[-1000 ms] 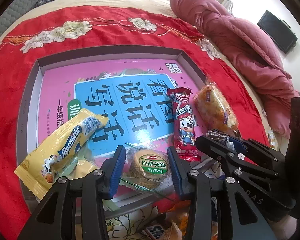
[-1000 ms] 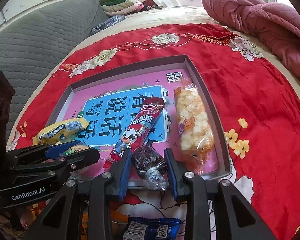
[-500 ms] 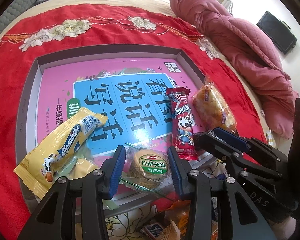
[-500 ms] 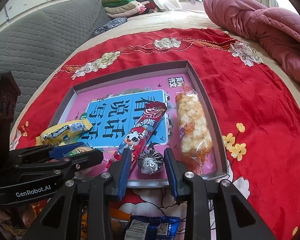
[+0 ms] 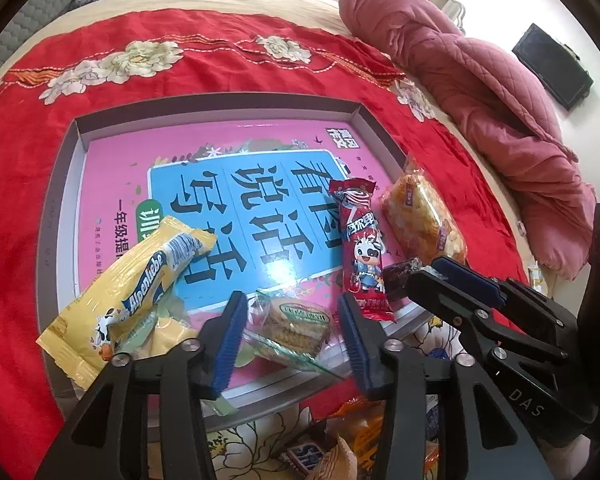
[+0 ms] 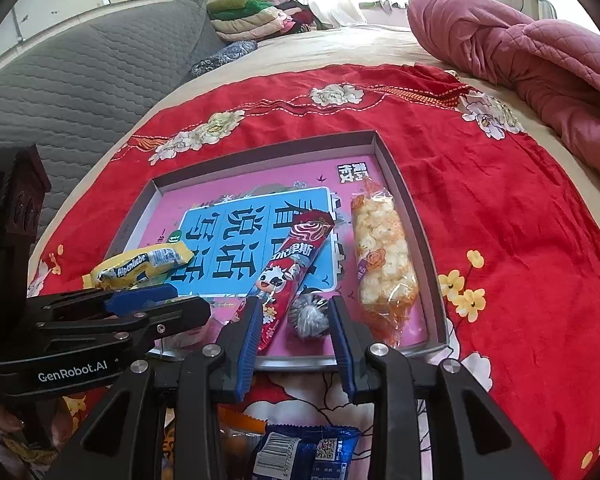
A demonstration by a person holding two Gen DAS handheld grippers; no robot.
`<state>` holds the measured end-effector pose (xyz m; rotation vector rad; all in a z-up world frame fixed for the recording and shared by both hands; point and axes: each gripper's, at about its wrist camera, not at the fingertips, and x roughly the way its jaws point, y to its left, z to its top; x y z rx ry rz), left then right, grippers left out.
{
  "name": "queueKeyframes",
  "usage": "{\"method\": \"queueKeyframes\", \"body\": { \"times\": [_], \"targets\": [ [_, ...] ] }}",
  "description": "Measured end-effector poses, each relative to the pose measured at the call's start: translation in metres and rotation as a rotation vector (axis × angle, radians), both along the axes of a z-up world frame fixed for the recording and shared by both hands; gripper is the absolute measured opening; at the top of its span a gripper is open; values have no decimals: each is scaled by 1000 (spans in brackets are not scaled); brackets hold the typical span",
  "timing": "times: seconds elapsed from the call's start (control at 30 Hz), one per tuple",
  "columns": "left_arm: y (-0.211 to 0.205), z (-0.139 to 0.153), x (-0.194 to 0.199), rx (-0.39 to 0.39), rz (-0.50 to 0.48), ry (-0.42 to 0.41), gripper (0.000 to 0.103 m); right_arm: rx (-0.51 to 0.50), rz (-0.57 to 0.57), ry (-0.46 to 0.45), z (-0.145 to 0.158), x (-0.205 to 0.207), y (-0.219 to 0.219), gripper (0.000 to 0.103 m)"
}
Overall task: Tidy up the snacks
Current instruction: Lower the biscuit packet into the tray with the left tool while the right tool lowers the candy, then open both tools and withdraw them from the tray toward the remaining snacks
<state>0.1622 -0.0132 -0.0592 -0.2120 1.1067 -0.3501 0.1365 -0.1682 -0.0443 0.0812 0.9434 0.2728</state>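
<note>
A grey tray (image 5: 220, 102) (image 6: 260, 152) with a pink and blue printed sheet inside lies on the red cloth. It holds a yellow Alpenliebe packet (image 5: 140, 284) (image 6: 148, 262), a red stick packet (image 5: 362, 248) (image 6: 296, 256) and a puffed-snack bag (image 5: 420, 216) (image 6: 382, 256). My left gripper (image 5: 292, 340) (image 6: 192, 304) is opening. A green-labelled cracker packet (image 5: 296, 320) lies on the tray's near edge between its pads, which stand off it. My right gripper (image 6: 296, 336) (image 5: 422, 272) is shut on a dark round candy (image 6: 308, 316) (image 5: 396, 280) at its tips, low over the tray.
Loose snacks lie on the red floral cloth (image 6: 500, 240) just below the tray, among them a blue packet (image 6: 300, 452) and an orange one (image 5: 360, 428). A pink quilt (image 5: 480, 92) (image 6: 540, 52) is heaped at the right. A grey quilted headboard (image 6: 80, 80) rises at the left.
The left pads have spread a little off the cracker packet. The candy in the right gripper has turned end-on and come down to the tray beside the red stick packet.
</note>
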Motion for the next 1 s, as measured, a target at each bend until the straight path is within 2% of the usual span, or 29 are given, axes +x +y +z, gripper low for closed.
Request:
{"method": "queueKeyframes", "body": {
  "times": [0.37,1.0],
  "targets": [
    [3,13,-1,-21,0,-25,59,7,-9,-10,6,-2,-4,33],
    [14,46,-14,-32,3,-85,60,23,-3,-33,24,-13,-8,34]
  ]
}}
